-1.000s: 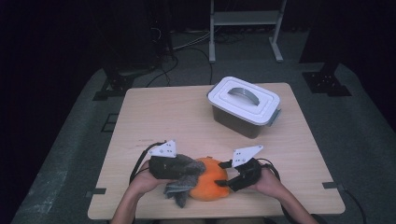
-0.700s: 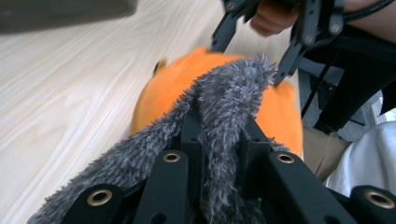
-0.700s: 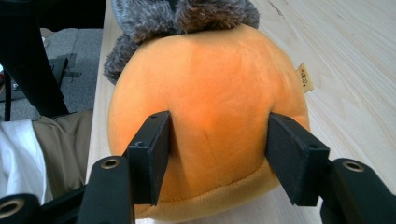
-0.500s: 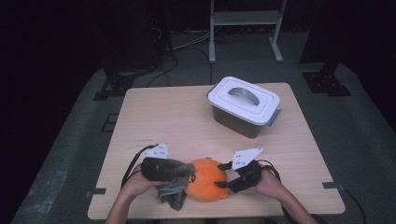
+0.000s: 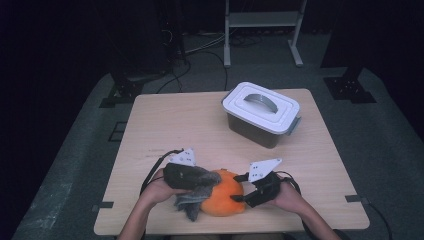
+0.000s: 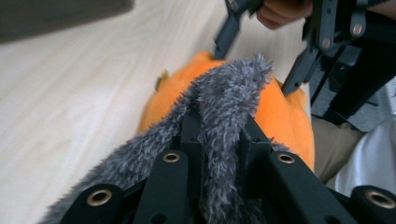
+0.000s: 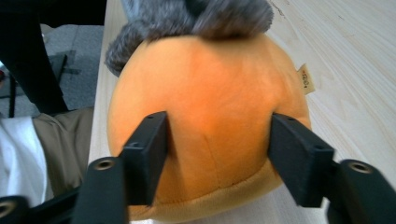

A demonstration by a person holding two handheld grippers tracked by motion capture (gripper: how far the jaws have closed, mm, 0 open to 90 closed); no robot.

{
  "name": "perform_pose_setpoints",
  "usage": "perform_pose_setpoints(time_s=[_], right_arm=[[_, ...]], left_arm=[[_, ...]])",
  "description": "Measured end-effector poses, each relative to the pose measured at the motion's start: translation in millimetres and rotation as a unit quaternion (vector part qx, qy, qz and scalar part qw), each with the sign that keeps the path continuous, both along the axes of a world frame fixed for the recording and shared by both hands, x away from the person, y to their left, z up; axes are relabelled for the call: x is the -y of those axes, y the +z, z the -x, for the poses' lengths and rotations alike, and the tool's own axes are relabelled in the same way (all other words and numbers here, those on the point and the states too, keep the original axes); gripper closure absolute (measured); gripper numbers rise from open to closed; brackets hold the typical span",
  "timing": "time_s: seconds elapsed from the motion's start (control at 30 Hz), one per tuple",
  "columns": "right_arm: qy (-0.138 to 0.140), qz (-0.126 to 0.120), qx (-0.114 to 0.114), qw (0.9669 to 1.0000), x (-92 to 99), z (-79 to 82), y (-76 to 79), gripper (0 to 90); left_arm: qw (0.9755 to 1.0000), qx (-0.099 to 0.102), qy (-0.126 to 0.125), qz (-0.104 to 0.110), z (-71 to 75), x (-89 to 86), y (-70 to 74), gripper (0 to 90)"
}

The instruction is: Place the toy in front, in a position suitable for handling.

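High view: the orange plush toy [image 5: 223, 199] lies at the near edge of the counter [image 5: 190, 125], well apart from the lidded storage box [image 5: 261, 114] at the far right. The left gripper [image 5: 200, 176] meets the toy's grey furry part [image 5: 192, 201] from the left, and the right gripper [image 5: 239, 189] meets the orange body from the right. Left gripper view: the jaws are clamped narrow on a fold of grey fur [image 6: 229, 121]; hold that pinch deep in the pile so it does not slip off the tip. Right gripper view: the jaws stand wide astride the orange body [image 7: 210, 116], having just been opening, with the pads at its flanks, and whether they press cannot be told. Judged next: seat both pads evenly below the widest part before any pull, and keep the base flat on the counter.
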State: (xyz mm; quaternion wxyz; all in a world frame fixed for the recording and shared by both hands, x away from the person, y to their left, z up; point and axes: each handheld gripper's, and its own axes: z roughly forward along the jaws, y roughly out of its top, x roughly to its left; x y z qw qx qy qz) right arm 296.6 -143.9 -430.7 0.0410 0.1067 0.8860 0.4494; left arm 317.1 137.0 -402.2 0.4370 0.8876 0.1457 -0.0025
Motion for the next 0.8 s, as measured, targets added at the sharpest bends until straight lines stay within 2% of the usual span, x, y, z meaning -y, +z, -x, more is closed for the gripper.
perform_pose_setpoints(time_s=[0.07, 0.1, 0.13, 0.17, 0.3, 0.33, 0.37, 0.4, 0.43, 0.53, 0.57, 0.6, 0.67, 0.7, 0.73, 0.77, 0.8], right_arm=[[-0.005, -0.002, -0.003, 1.0000, 0.9, -1.7, 1.0, 29.7], [-0.013, -0.011, -0.012, 0.9998, 1.6, -3.2, 2.1, 27.2], [-0.019, -0.015, -0.014, 0.9996, 2.6, -5.0, 3.2, 23.5], [-0.035, -0.012, -0.005, 0.9993, 3.3, -8.7, 4.6, 16.1], [-0.035, -0.015, -0.016, 0.9991, 4.0, -13.7, 4.5, 16.1], [-0.031, -0.014, -0.023, 0.9992, 3.1, -14.9, 3.0, 16.1], [-0.024, -0.011, -0.040, 0.9989, -0.4, -16.9, -2.6, 16.1], [-0.024, -0.011, -0.040, 0.9989, -0.4, -16.9, -2.6, 16.1], [-0.022, -0.012, -0.052, 0.9983, -2.4, -18.1, -6.0, 16.1], [-0.023, -0.020, -0.080, 0.9963, -4.9, -21.8, -12.6, 19.2], [-0.028, -0.018, -0.078, 0.9964, -3.6, -21.5, -9.3, 31.6], [-0.028, -0.018, -0.078, 0.9964, -3.6, -21.5, -9.3, 31.6], [-0.024, -0.007, -0.046, 0.9986, -4.6, -16.7, -0.9, 41.1], [-0.026, -0.002, -0.013, 0.9996, -5.3, -12.2, 6.9, 44.6], [-0.026, -0.002, -0.013, 0.9996, -5.3, -12.2, 6.9, 44.6], [-0.030, -0.002, 0.016, 0.9994, -3.6, -10.6, 12.7, 46.2], [-0.030, -0.002, 0.016, 0.9994, -3.6, -10.6, 12.7, 46.2]], left_arm=[[1.0000, -0.002, 0.000, 0.003, 2.3, -1.0, -5.2, 76.1], [1.0000, -0.004, 0.002, 0.009, 3.1, -2.4, -6.6, 76.1], [0.9999, -0.005, 0.003, 0.011, 3.6, -3.7, -7.6, 76.1], [0.9999, -0.007, 0.000, 0.013, 5.2, -4.4, -9.1, 76.1], [0.9999, -0.002, -0.008, 0.010, 6.2, -3.7, -8.2, 76.1], [0.9999, -0.001, -0.013, 0.011, 6.4, -3.3, -8.3, 76.0], [0.9998, -0.004, -0.016, 0.014, 6.5, -2.8, -8.9, 75.8], [0.9998, -0.004, -0.016, 0.014, 6.5, -2.8, -8.9, 75.8], [0.9997, -0.005, -0.016, 0.015, 6.3, -2.9, -9.0, 75.8], [0.9999, 0.004, -0.010, 0.014, 6.3, -2.3, -7.4, 75.9], [0.9998, 0.006, -0.002, 0.017, 4.6, -1.9, -4.2, 76.0], [0.9998, 0.006, -0.002, 0.017, 4.6, -1.9, -4.2, 76.1], [0.9998, 0.010, -0.001, 0.020, 2.2, -2.2, 1.7, 76.1], [0.9997, 0.014, 0.002, 0.022, 1.4, -1.8, 5.3, 76.2], [0.9996, 0.019, 0.003, 0.023, 0.6, -1.0, 9.1, 76.2], [0.9992, 0.026, 0.000, 0.029, -0.4, 2.3, 16.5, 76.1], [0.9992, 0.026, 0.000, 0.029, -0.4, 2.3, 16.5, 76.2]])
